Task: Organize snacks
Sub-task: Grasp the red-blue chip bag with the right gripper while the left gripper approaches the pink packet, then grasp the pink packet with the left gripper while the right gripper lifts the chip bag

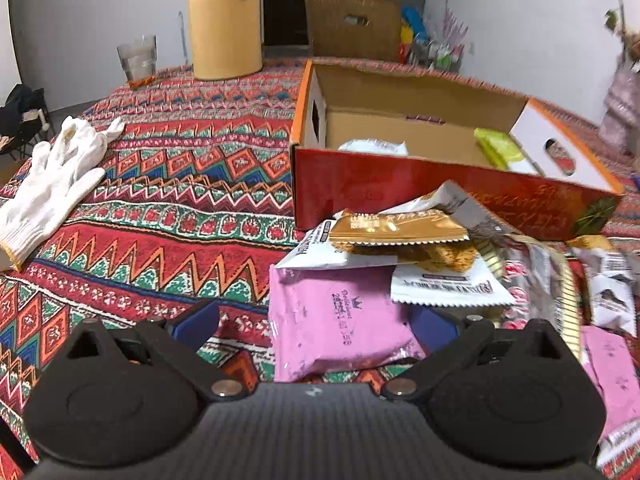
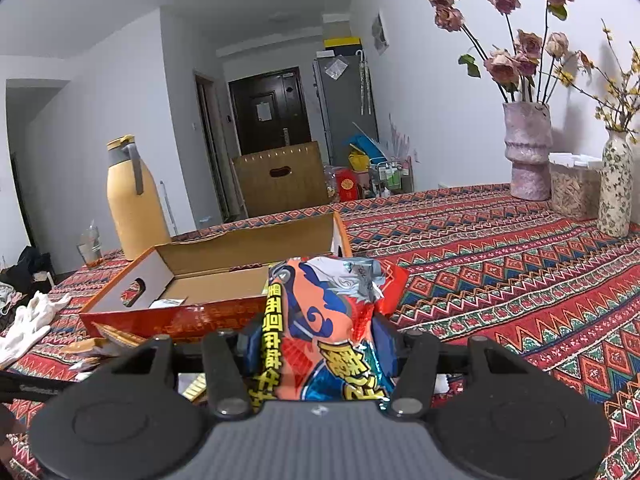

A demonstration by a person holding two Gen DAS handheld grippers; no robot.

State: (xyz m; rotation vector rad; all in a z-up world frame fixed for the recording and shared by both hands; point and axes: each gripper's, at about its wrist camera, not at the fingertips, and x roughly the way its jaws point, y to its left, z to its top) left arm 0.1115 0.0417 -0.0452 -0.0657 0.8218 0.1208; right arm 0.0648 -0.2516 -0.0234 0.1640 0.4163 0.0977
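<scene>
Before the box (image 1: 420, 184), we found our left gripper (image 1: 316, 324) spread wide over a pink packet (image 1: 336, 320) in the pile; our right gripper (image 2: 318, 340) clamped an orange bag (image 2: 320, 320).

Tablecloth (image 1: 160, 208): red, green, blue zigzag and diamond bands. Box (image 1: 400, 192), centre: red-orange outside, brown inside. Packet (image 1: 336, 320), lower centre: pink. Glove (image 1: 52, 184), left: white. Flask (image 2: 134, 204), left: yellow.

We see one open box (image 1: 408, 184) with two snack packs inside, one white (image 1: 374, 147) and one green (image 1: 498, 146). We count two pink packs (image 1: 336, 320) on the cloth. There are two white gloves (image 1: 52, 184), one yellow jug (image 2: 134, 204), one glass (image 1: 137, 60), and two vases (image 2: 527, 148) with flowers.
</scene>
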